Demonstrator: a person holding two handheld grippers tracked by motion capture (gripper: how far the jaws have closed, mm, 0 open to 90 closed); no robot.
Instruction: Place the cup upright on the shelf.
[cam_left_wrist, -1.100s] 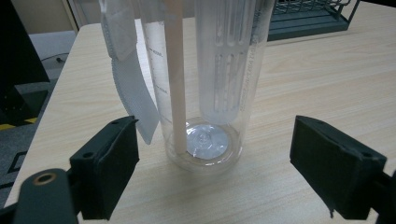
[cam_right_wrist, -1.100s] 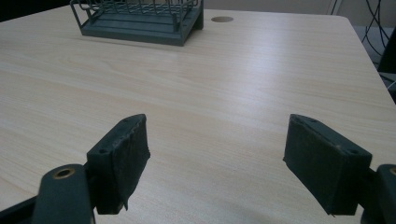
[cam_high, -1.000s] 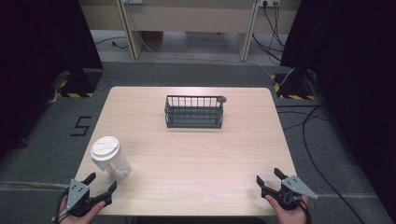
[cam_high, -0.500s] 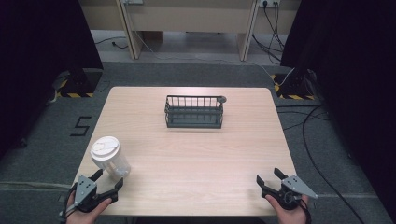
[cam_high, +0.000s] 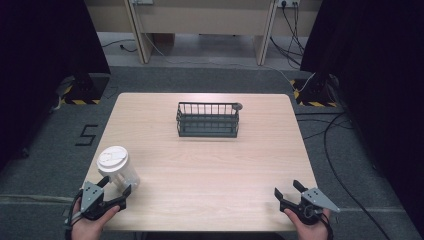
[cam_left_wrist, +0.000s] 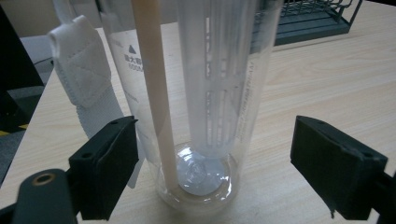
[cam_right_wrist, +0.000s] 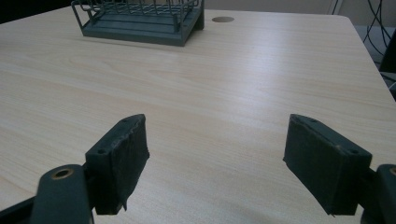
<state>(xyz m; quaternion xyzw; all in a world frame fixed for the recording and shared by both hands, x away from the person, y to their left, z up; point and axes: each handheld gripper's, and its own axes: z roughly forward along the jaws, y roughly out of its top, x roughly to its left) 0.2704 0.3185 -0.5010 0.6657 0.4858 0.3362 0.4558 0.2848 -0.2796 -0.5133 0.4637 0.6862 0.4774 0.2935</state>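
My left gripper (cam_high: 116, 191) sits at the near left corner of the table (cam_high: 210, 165), its 2 jaws spread wide with the clear bottle (cam_high: 119, 170) standing just ahead of them, the jaw tips reaching to either side of its base. In the left gripper view the bottle (cam_left_wrist: 201, 93) stands upright on the wood between my open jaws, which do not touch it; there is a clear gap on the right side and a narrower one on the left. Inside the bottle I can see a pale straw-like tube (cam_left_wrist: 154, 93) running down to the bottom, and a white strap (cam_left_wrist: 86, 79) hangs down its left side. From the high view the bottle carries a white lid (cam_high: 113, 156). My right gripper (cam_high: 290, 192) is at the near right edge of the table, well apart from the bottle, jaws also spread wide and holding nothing; in the right gripper view (cam_right_wrist: 215, 154) there is bare wood between them. Farther off, toward the middle back of the table, stands a dark wire basket (cam_high: 208, 120), and just beside its far right corner is a small round hole (cam_high: 238, 106) in the tabletop.
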